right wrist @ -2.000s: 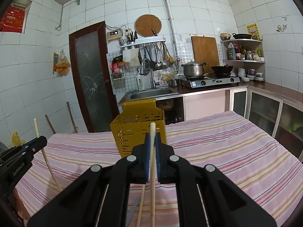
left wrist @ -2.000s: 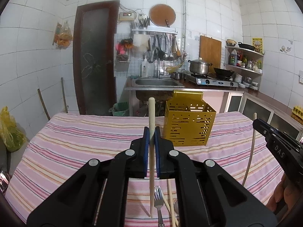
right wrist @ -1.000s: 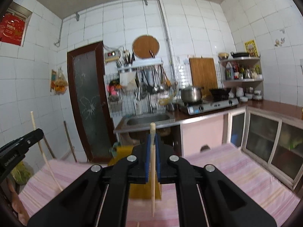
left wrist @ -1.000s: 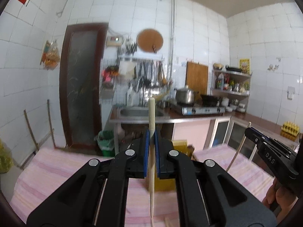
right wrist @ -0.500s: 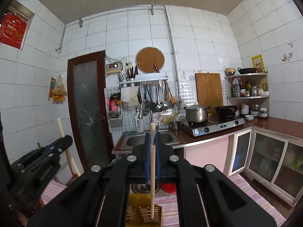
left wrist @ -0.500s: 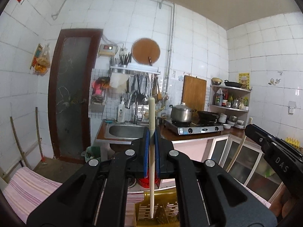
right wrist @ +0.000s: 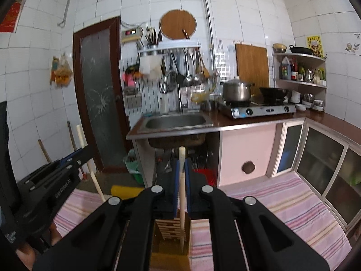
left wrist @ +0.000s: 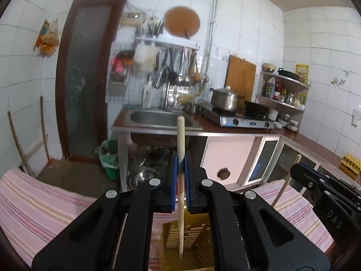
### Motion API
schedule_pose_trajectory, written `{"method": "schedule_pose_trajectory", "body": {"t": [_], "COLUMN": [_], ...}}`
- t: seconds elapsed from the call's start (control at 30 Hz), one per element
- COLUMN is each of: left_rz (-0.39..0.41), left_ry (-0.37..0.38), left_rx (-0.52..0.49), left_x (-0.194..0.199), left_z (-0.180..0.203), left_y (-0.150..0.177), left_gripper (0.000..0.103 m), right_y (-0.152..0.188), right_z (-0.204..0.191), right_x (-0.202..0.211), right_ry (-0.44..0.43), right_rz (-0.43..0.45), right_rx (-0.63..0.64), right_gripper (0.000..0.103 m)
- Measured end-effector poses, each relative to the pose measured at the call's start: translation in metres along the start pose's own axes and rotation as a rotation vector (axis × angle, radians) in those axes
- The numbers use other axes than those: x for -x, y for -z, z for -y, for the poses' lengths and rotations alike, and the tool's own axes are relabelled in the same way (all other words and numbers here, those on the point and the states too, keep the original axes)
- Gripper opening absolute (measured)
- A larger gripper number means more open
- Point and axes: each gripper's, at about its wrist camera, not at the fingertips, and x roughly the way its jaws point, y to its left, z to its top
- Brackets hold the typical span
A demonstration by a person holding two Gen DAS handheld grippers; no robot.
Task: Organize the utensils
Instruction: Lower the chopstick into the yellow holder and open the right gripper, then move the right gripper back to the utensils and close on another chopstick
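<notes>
Tiled kitchen beyond: sink (right wrist: 178,122), stove (right wrist: 259,110), dark door (left wrist: 85,79). Background only, not involved.

Worktop (left wrist: 33,205) under pink striped cloth, filling the lower part of both views.

Yellow slotted utensil holder (left wrist: 187,239) standing on the cloth, directly below both pairs of tongs. Open top facing up; part of its rim also visible in the right wrist view (right wrist: 126,190).

Left tongs (left wrist: 179,180) clamped tight on a pale wooden chopstick (left wrist: 180,180), held near upright, lower tip hanging over the holder's opening. Whether the tip has passed the rim: cannot tell.

Right tongs (right wrist: 181,187) likewise pinched shut on a second chopstick (right wrist: 181,194), upright, tip down over the slotted wall of the same holder. Seen from the left wrist camera, just beside, at far right (left wrist: 300,171).

Step in hand, as judged: dropping both chopsticks into the holder.

To do well:
- Centre each tip over the open mouth, clear of the rim and of the other stick.
- Keep sticks near vertical; tilted entry likely to catch on the slots or nudge the light holder.
- Lower until tip well inside before easing the grip, to avoid bounce-out.
- Release one side at a time, given how close the two tongs sit.
</notes>
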Motion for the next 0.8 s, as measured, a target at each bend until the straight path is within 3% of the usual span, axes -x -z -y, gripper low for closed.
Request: {"method": "schedule_pose_trajectory", "body": {"t": [0.03,0.1,0.13,0.2,0.3,0.4,0.63,0.8], "left_rz": [-0.002,0.012,0.042,0.07,0.076,0.092,0.061,-0.004], "left_ry": [-0.012,-0.029,-0.055,-0.078,-0.094,-0.116,-0.176,-0.181], "left_rx": [0.0,-0.003,-0.007,-0.022,-0.028,-0.025,-0.112,-0.136], "left_x": [0.006,0.021,0.035,0.056,0.092,0.128,0.188,0.205], "left_z": [-0.004,-0.008,-0.011,-0.013,-0.02,-0.028,-0.031,-0.036], "left_y": [-0.002,-0.007,-0.011,-0.019,-0.029,-0.03,0.006,0.045], "left_gripper": [0.008,0.044,0.052,0.069,0.082,0.098,0.098,0.098], "right_y": [0.0,-0.001,-0.003,-0.007,-0.013,-0.014,0.02,0.054], "right_z": [0.001,0.004,0.006,0.01,0.012,0.014,0.016,0.012], "right_x": [0.002,0.006,0.011,0.023,0.046,0.072,0.123,0.138], "right_ry": [-0.001,0.016,0.028,0.03,0.07,0.092,0.101,0.099], "right_rz": [-0.007,-0.015,-0.018,-0.006,0.015,0.03,0.009,-0.035], "right_rx": [0.002,0.008,0.004,-0.006,0.011,0.014,0.01,0.015], "right_gripper": [0.006,0.012,0.033,0.062,0.063,0.075,0.084,0.085]}}
